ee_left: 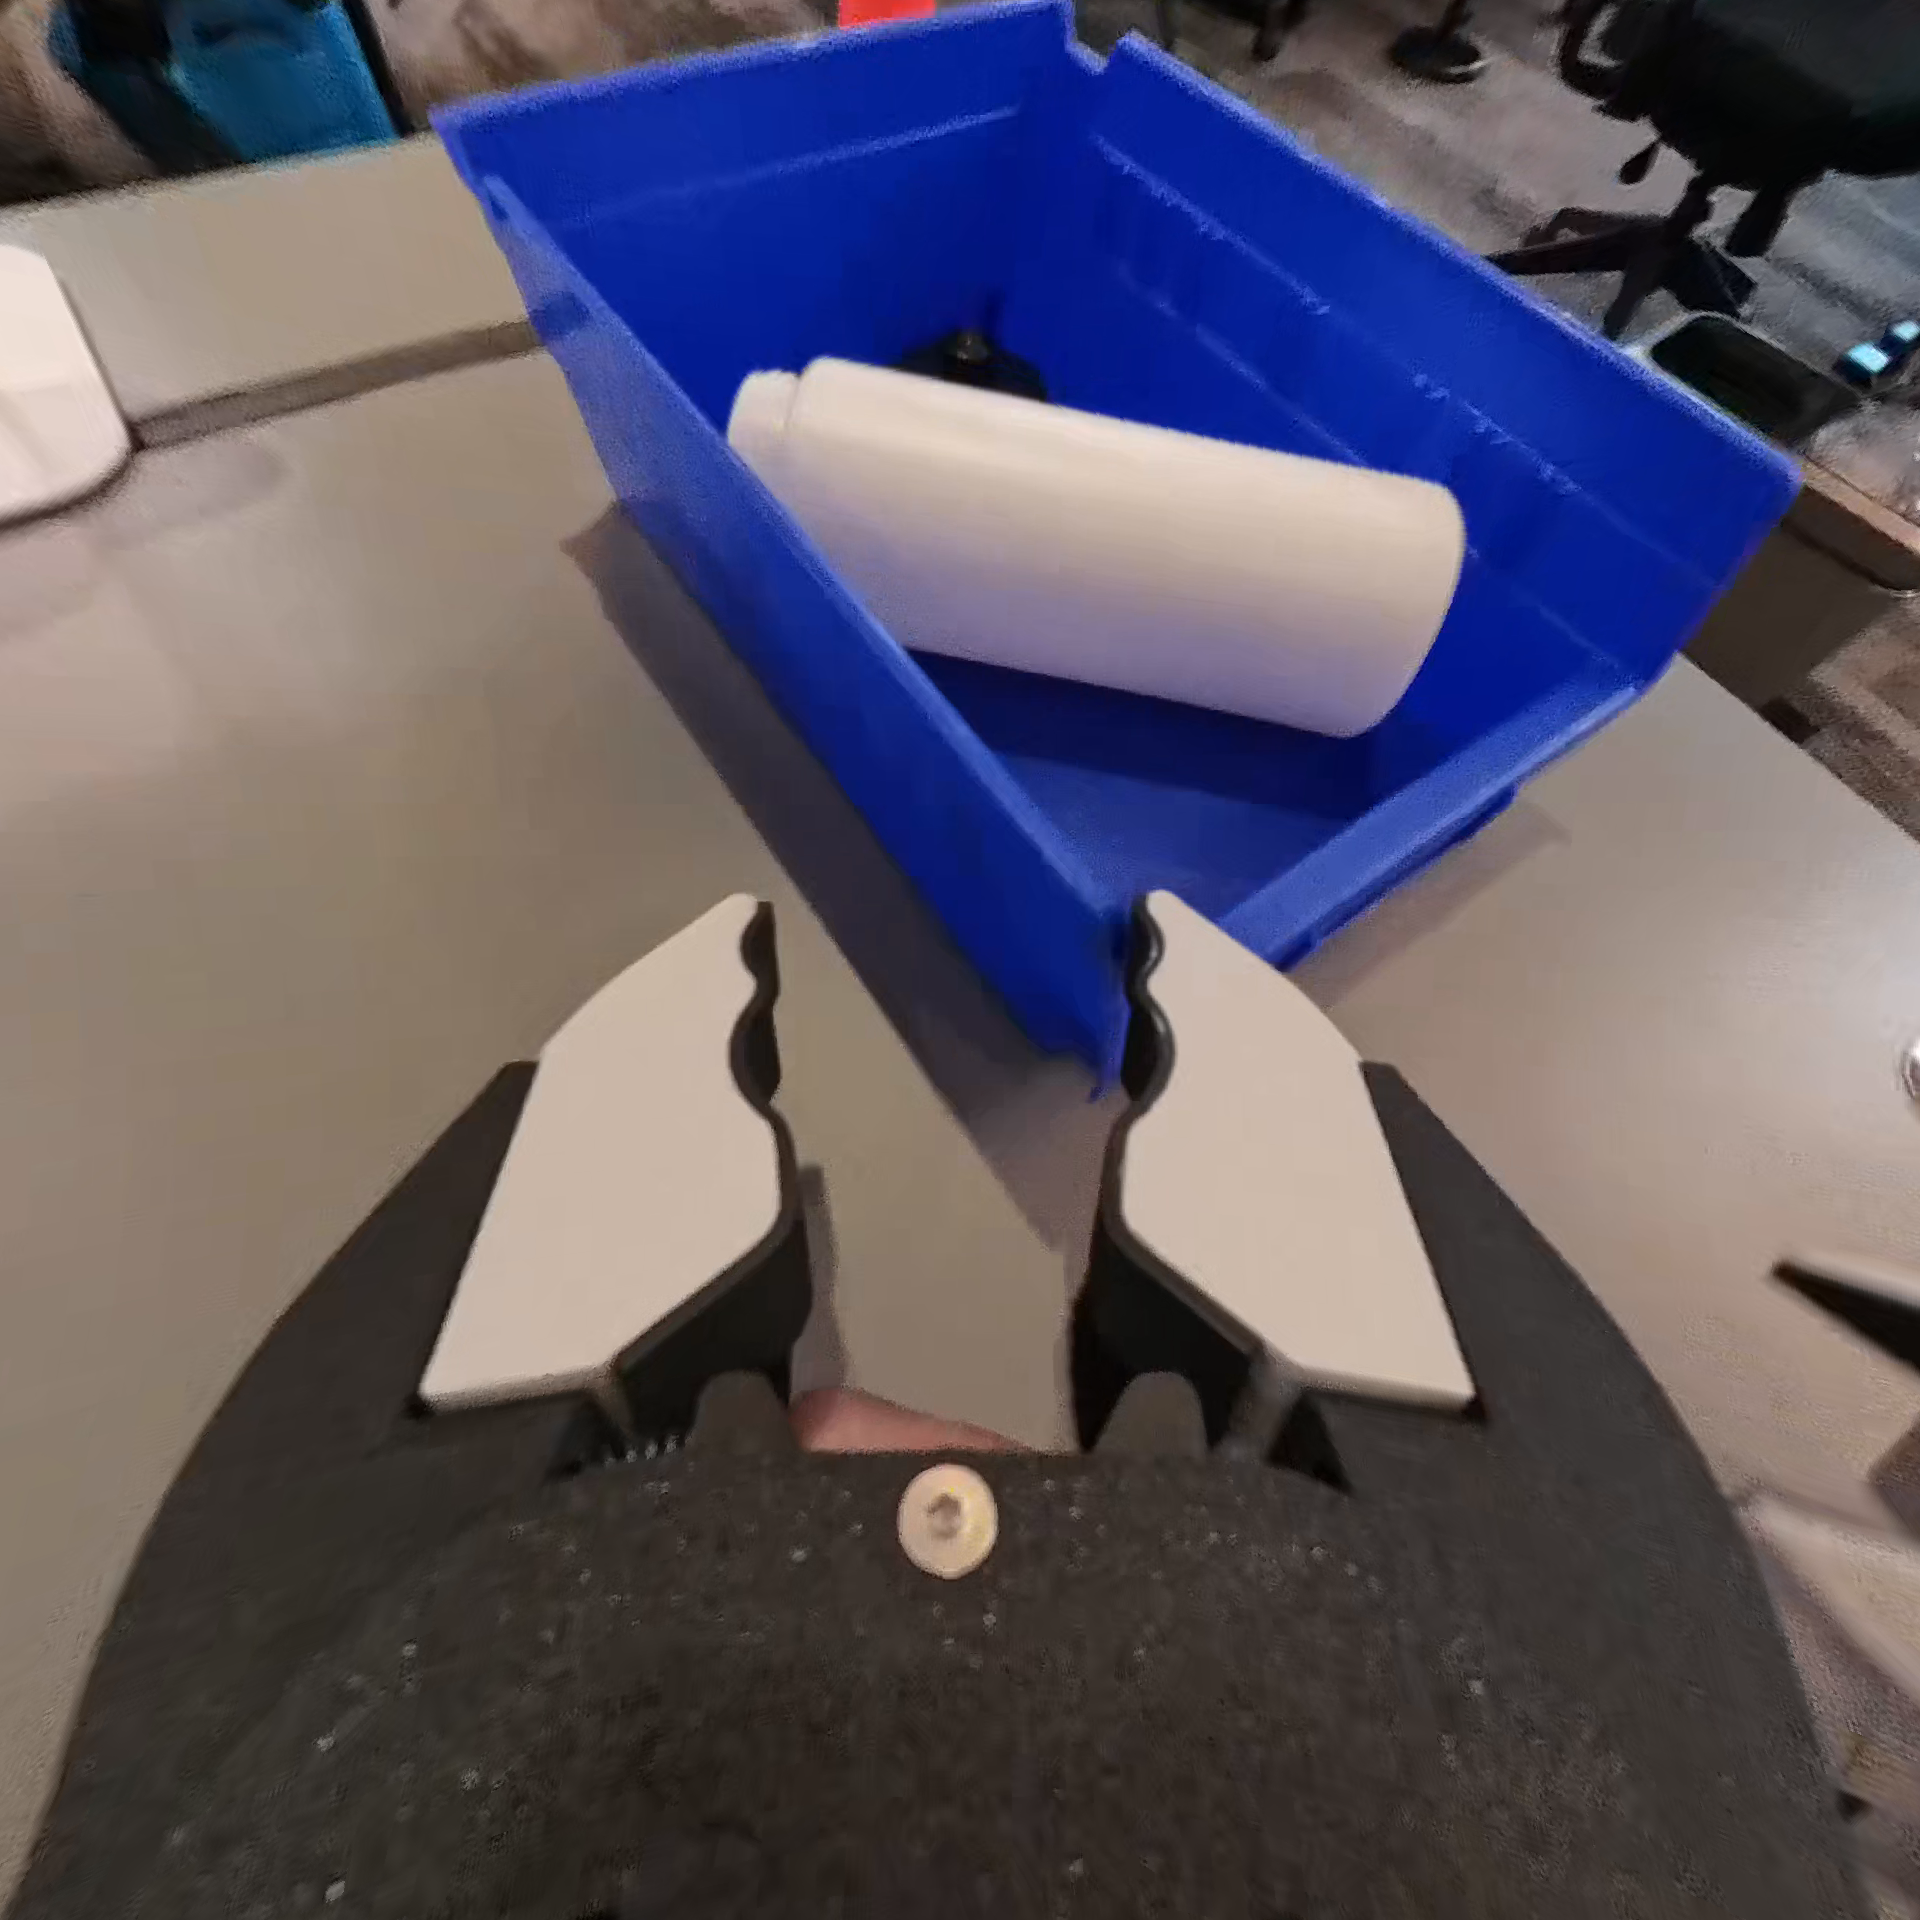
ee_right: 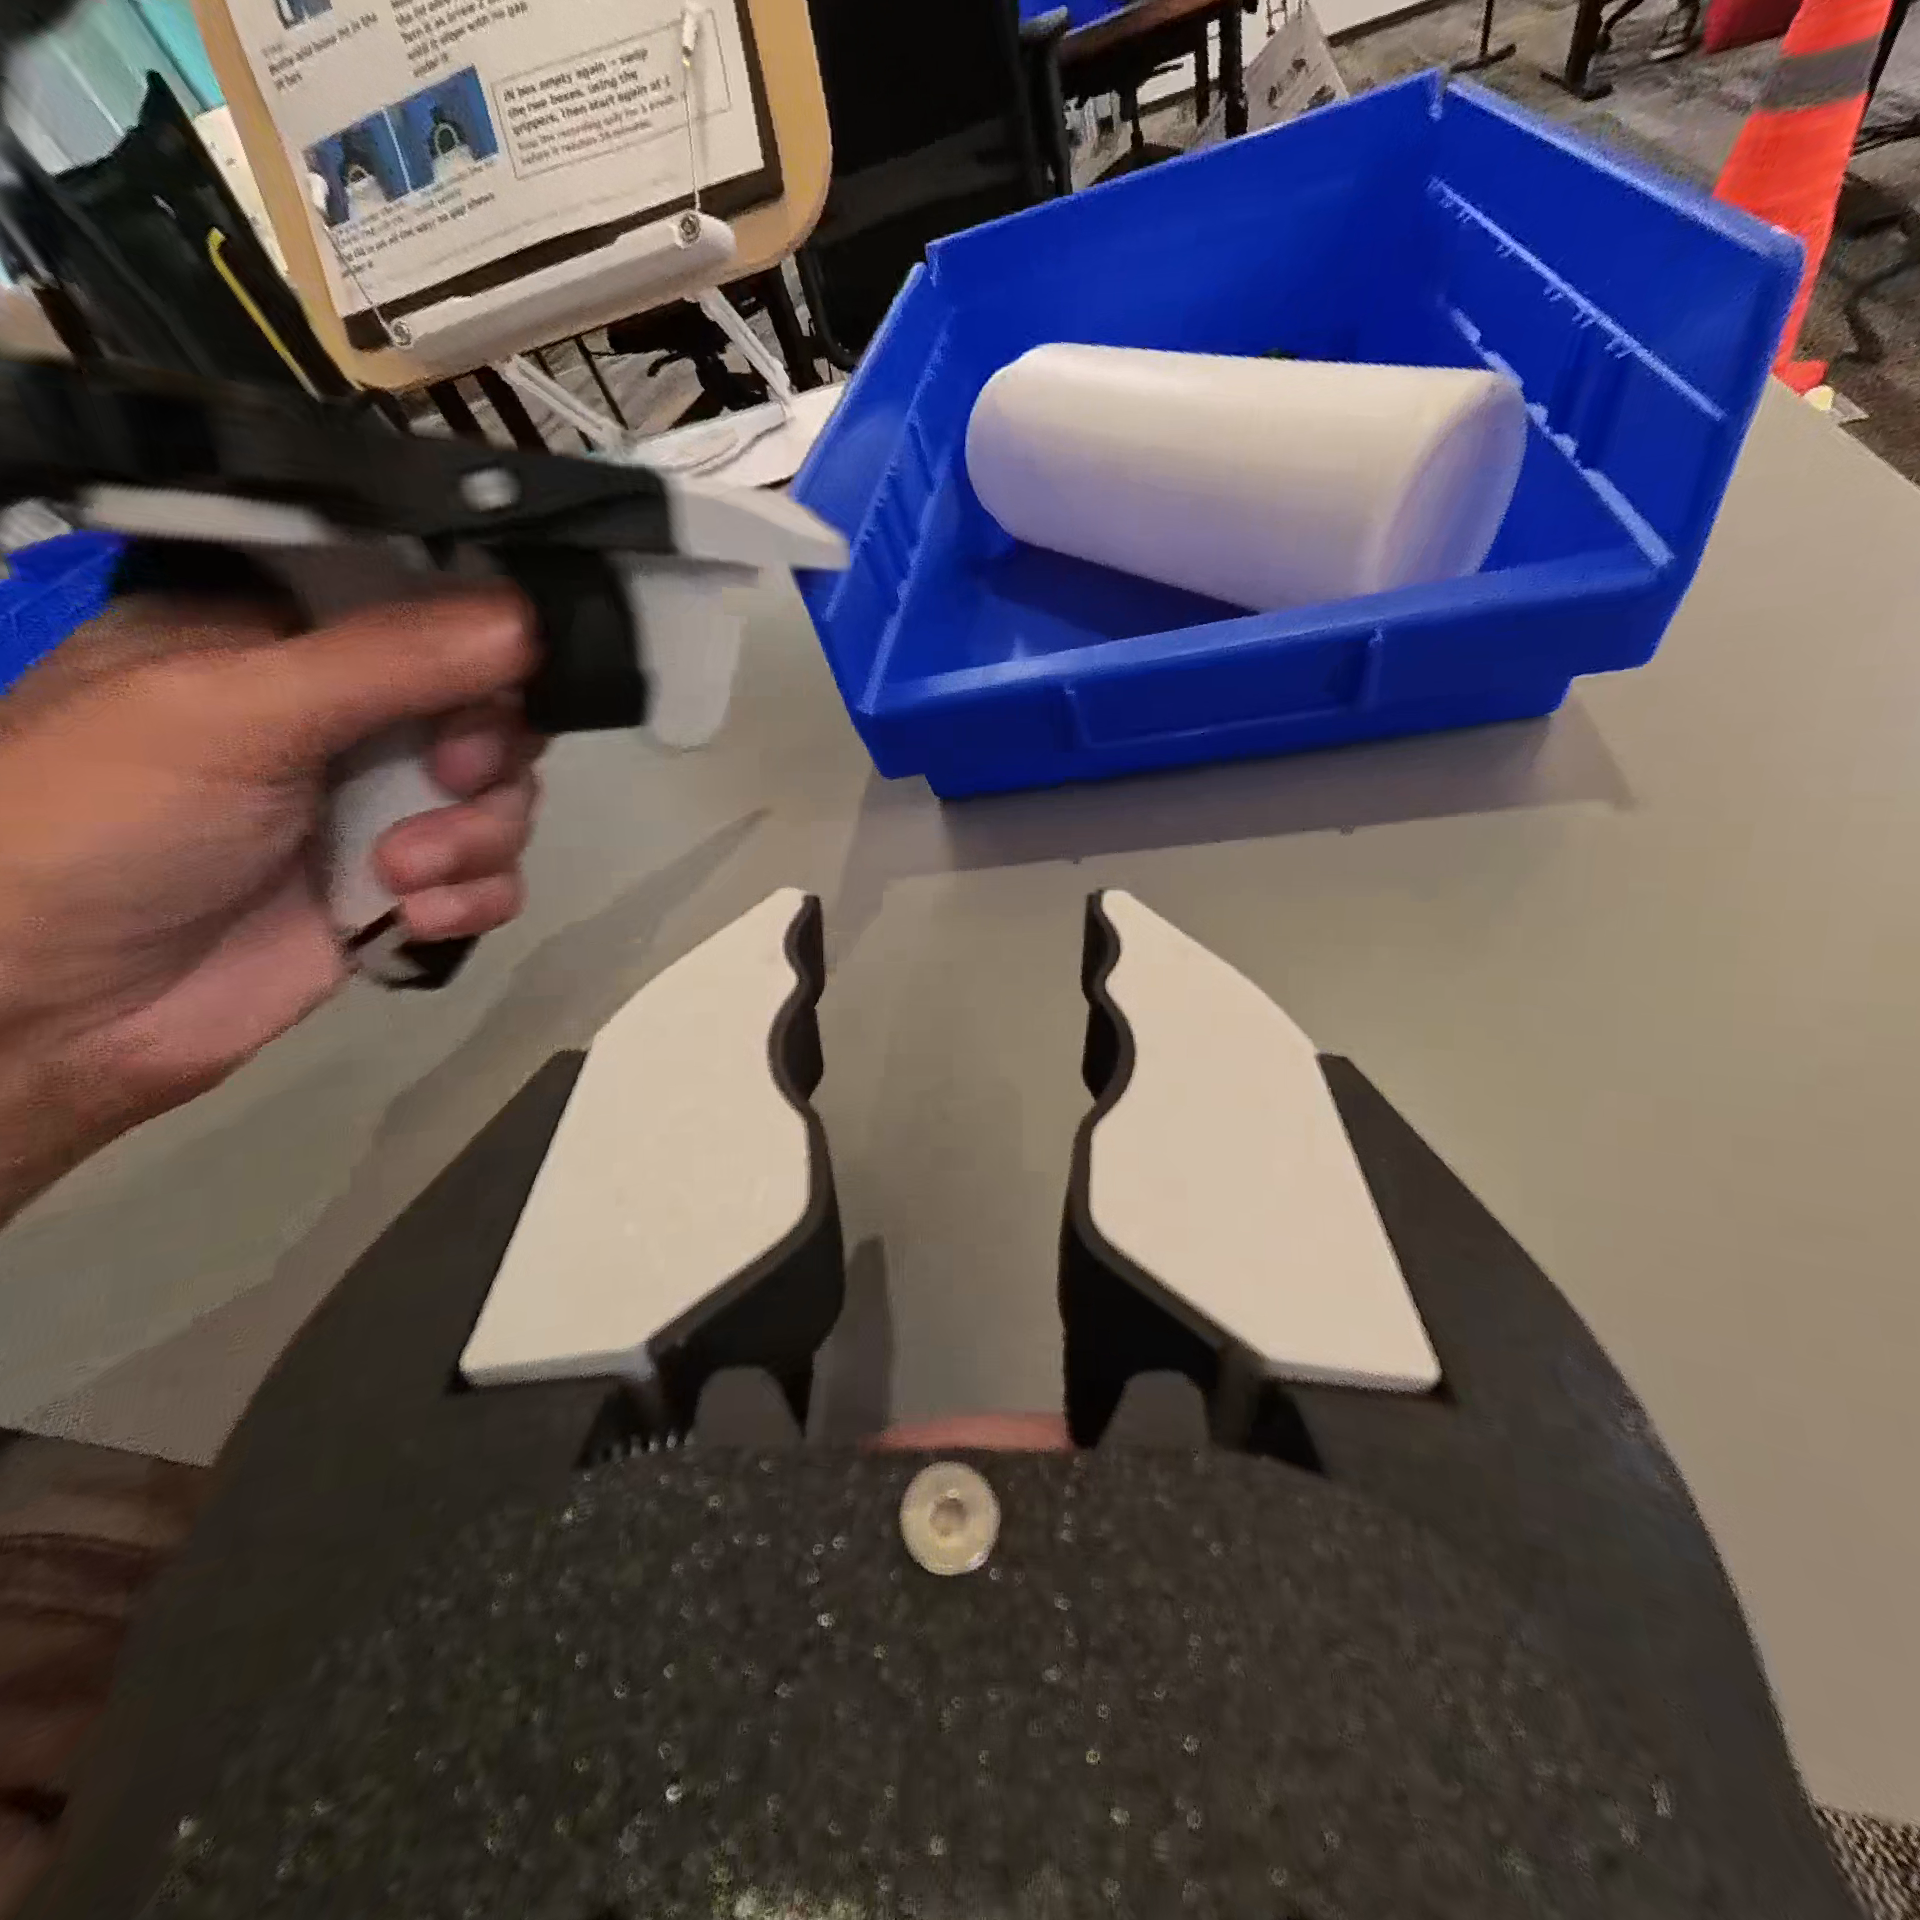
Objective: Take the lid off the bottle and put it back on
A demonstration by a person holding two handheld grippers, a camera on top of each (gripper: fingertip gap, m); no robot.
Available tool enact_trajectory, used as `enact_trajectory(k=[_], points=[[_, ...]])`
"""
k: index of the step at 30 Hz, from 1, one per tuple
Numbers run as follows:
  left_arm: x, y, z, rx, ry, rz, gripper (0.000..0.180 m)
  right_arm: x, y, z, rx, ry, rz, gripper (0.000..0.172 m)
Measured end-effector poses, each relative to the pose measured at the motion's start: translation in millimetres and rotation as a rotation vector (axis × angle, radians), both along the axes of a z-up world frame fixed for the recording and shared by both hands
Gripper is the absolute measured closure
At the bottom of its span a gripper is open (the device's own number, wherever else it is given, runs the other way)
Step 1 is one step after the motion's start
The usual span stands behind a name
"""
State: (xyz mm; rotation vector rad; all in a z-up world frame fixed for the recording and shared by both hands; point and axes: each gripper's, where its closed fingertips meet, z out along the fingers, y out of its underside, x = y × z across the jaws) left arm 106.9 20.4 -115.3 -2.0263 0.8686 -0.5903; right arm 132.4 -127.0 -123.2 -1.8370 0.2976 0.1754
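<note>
Bottle-wise, both your tongs are spread and bare: the left tongs [ee_left: 951, 997] hang at the near corner of the blue bin [ee_left: 831, 665], the right tongs [ee_right: 951, 997] over the grey desk [ee_right: 1558, 1039] short of the bin. Inside the bin, the white bottle [ee_left: 1091, 540] lies on its side, something black [ee_left: 966, 358] beyond its neck.

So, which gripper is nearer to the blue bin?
Left. The left gripper has its jaws open at the blue bin's near corner; the right gripper, also open, is over bare table short of the bin.
</note>
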Motion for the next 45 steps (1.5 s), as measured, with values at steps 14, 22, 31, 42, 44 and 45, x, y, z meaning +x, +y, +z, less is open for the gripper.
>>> enact_trajectory(k=[14,22,31,42,44,45], points=[[-71.1,2.8,-0.8,0.036,-0.09,0.211,0.178,46.3,19.6,-19.2,-0.174,-0.095,-0.336,0.119],[-121.1,-9.2,2.3,0.038,-0.082,0.218,0.178,25.8,43.5,-6.2,-0.149,-0.096,-0.292,0.167],[-221.9,10.3,34.2,0.188,-0.076,0.354,0.178,-58.3,85.4,24.9,0.016,-0.18,-0.19,0.169],[-326.2,77.4,-0.4,0.108,0.0,0.481,0.177,-160.9,182.9,5.2,-0.028,-0.146,0.011,0.167],[-325.6,71.6,-10.4,0.012,-0.061,0.377,0.166,-167.4,183.0,0.7,-0.005,-0.117,0.075,0.165],[-327.6,65.4,-11.8,-0.029,-0.087,0.325,0.14,-170.0,178.2,-0.8,-0.012,-0.095,0.122,0.164]])
